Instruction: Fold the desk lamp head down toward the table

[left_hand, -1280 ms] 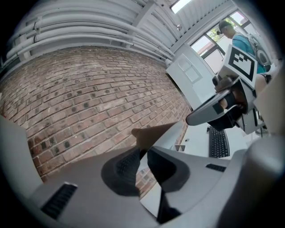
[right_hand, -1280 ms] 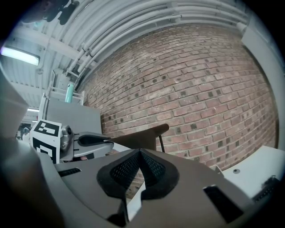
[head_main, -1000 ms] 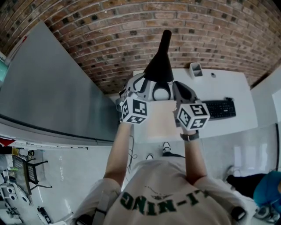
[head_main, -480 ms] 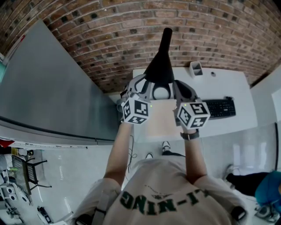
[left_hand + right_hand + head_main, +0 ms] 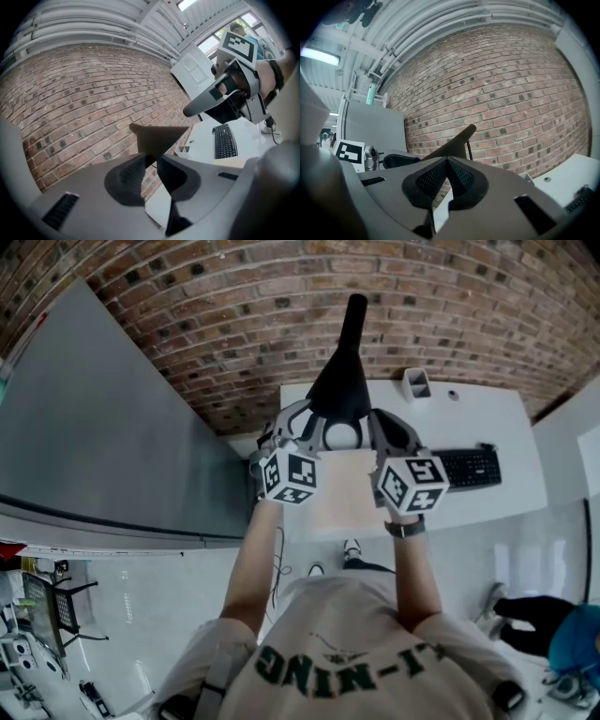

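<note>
Lamp head (image 5: 342,381) stands at twelve o'clock between my tools, over the tabletop (image 5: 487,418). My left tool (image 5: 152,160) is opening around its rim, while my right tool (image 5: 446,161) pinches its edge.

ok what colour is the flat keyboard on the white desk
Black keyboard, keys included, on the white desk; it shows best in the left gripper view.

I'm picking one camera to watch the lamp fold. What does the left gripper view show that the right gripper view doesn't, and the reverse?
Only the left gripper view: the right gripper and a white door. Only the right gripper view: the left gripper, its jaws opening, an edge of the lamp head between them. Both: that lamp head, the brick wall and the white desk.
</note>
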A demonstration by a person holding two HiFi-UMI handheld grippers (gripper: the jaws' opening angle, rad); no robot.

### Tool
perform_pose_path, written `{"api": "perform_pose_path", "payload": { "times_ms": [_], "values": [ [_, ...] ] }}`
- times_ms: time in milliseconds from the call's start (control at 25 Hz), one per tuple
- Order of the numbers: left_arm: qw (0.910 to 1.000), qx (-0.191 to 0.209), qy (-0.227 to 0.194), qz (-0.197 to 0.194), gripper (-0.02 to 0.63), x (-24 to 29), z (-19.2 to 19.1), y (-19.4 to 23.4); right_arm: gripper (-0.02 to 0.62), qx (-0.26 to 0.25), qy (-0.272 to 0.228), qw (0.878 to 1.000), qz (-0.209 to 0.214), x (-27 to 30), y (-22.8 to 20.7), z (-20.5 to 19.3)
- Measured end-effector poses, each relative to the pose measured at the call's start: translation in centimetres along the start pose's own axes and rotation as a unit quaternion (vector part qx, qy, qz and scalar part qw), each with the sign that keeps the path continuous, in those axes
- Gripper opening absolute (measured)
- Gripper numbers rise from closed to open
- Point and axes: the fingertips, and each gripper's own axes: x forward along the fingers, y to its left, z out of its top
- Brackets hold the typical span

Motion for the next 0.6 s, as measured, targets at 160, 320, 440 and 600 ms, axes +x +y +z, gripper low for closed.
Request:
{"api": "perform_pose_path", "payload": {
  "times_ms": [160,320,440,600],
  "values": [
    [1.0000,0.000,0.001,-0.004,0.074,0.3,-0.7,-0.4,0.005,0.000,0.003,1.000,-0.006,-0.3,-0.5,-0.1],
    [1.0000,0.000,0.005,-0.004,0.075,0.6,-1.1,-0.6,0.005,0.002,0.004,1.000,-0.010,-0.4,-1.0,-0.2],
    [0.9999,-0.003,0.009,-0.003,0.077,0.7,-1.4,-0.8,0.005,0.001,0.006,1.000,-0.010,-0.5,-1.1,-0.3],
    [0.9999,-0.004,0.014,-0.004,0.078,0.9,-1.7,-1.1,0.005,0.004,0.008,1.000,-0.009,-0.6,-1.1,-0.6]
  ]
}}
